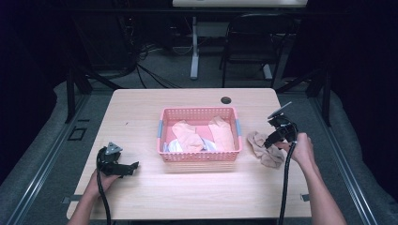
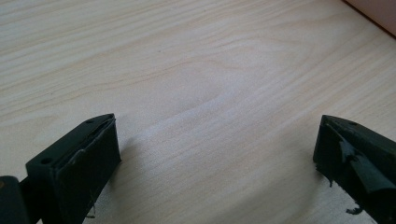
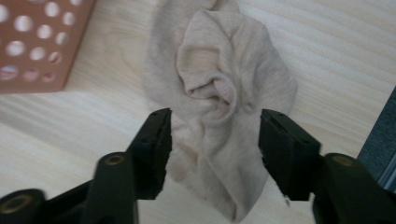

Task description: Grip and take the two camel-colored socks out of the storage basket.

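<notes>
Right gripper [image 3: 214, 140] fingers spread astride beige sock [image 3: 219, 93] beside basket [image 1: 199, 154], ready to pinch; left gripper [image 2: 217, 154] spread, idle on worktop [image 2: 187, 70].

The left gripper [image 1: 133, 167] is held low near the table's front-left, its 2 jaws spread wide and pointing right; in the left gripper view they stand far apart with nothing between them. The left hand [image 1: 104, 180] grips it from behind, forearm coming in from the bottom edge. The right gripper [image 3: 215, 140] is raised at the right side, tilted down and to the left, jaws parted. The right hand [image 1: 302, 149] holds it, forearm stretched forward.
</notes>
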`<state>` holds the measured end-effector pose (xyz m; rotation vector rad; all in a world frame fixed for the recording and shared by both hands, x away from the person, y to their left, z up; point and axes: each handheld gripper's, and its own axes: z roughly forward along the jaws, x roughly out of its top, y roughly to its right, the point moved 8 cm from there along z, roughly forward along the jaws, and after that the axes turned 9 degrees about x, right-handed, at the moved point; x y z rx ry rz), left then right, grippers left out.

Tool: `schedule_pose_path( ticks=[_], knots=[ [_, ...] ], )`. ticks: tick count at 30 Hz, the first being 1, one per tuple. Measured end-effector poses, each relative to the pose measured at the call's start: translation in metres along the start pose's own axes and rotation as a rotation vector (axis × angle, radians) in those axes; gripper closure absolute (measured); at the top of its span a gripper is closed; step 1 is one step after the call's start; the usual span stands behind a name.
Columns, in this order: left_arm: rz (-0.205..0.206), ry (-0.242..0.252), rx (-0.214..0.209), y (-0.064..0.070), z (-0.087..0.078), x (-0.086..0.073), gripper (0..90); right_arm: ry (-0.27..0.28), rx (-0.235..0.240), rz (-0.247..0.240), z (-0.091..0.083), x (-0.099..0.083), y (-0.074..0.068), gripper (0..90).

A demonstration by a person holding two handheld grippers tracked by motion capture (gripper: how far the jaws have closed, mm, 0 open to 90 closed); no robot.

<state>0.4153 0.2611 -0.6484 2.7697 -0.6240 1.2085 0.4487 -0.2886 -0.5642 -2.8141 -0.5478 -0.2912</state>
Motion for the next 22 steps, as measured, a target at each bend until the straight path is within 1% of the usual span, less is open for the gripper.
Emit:
schedule_pose_path(
  ticks=[1,2,3,5,6,7,8,10,11,13,14,15,16,18,20,21,22],
  knots=[
    [0.000,0.000,0.000,0.000,0.000,0.000,0.2,0.001,0.006,-0.006,-0.004,-0.002,-0.002,36.8],
    [0.000,-0.001,-0.001,0.000,0.000,0.000,0.2,0.023,0.018,-0.008,-0.006,-0.004,-0.005,34.1],
    [0.000,0.000,0.000,0.000,0.000,0.000,0.2,0.022,0.025,-0.019,-0.010,-0.007,-0.006,30.4],
    [0.000,0.000,0.000,0.000,0.000,0.000,0.2,0.033,0.023,-0.025,-0.015,-0.012,-0.010,21.8],
    [0.000,0.000,0.000,0.000,0.000,0.000,0.2,0.024,0.025,-0.040,-0.017,-0.017,-0.011,18.2],
    [0.000,0.000,-0.001,0.000,0.000,0.000,0.2,0.034,0.026,-0.041,-0.018,-0.022,-0.013,14.2],
    [0.000,0.000,-0.001,0.000,0.000,0.000,0.2,0.039,0.024,-0.038,-0.019,-0.026,-0.013,14.4],
    [0.000,0.000,-0.001,0.000,0.000,0.000,0.2,0.042,0.001,-0.043,-0.019,-0.034,-0.012,13.8],
    [0.000,0.000,0.000,0.000,0.000,0.000,0.2,0.057,-0.003,-0.035,-0.019,-0.039,-0.011,13.4],
    [0.000,-0.001,-0.001,0.000,0.000,0.000,0.2,0.055,0.006,-0.036,-0.017,-0.049,-0.010,9.0],
    [0.000,-0.001,-0.001,0.000,0.000,0.000,0.2,0.058,0.001,-0.028,-0.016,-0.054,-0.009,7.0],
    [0.001,-0.001,-0.002,0.000,0.000,0.000,0.2,0.043,0.008,-0.027,-0.015,-0.058,-0.007,4.4],
    [0.000,0.000,-0.002,0.000,0.000,0.000,0.1,0.044,0.010,-0.013,-0.012,-0.062,-0.006,2.6],
    [0.001,-0.001,-0.002,0.000,0.000,0.000,0.1,0.028,0.022,-0.005,-0.007,-0.069,-0.004,1.0],
    [0.002,-0.001,-0.003,0.000,0.000,0.000,0.1,0.013,0.015,0.000,-0.004,-0.073,0.001,0.0],
    [0.002,-0.001,-0.005,0.000,0.000,0.000,0.1,0.019,0.010,0.008,-0.003,-0.073,0.003,0.0],
    [0.004,-0.003,-0.007,0.000,0.000,0.000,0.1,0.012,0.015,0.002,-0.003,-0.073,0.005,0.0]
  ],
)
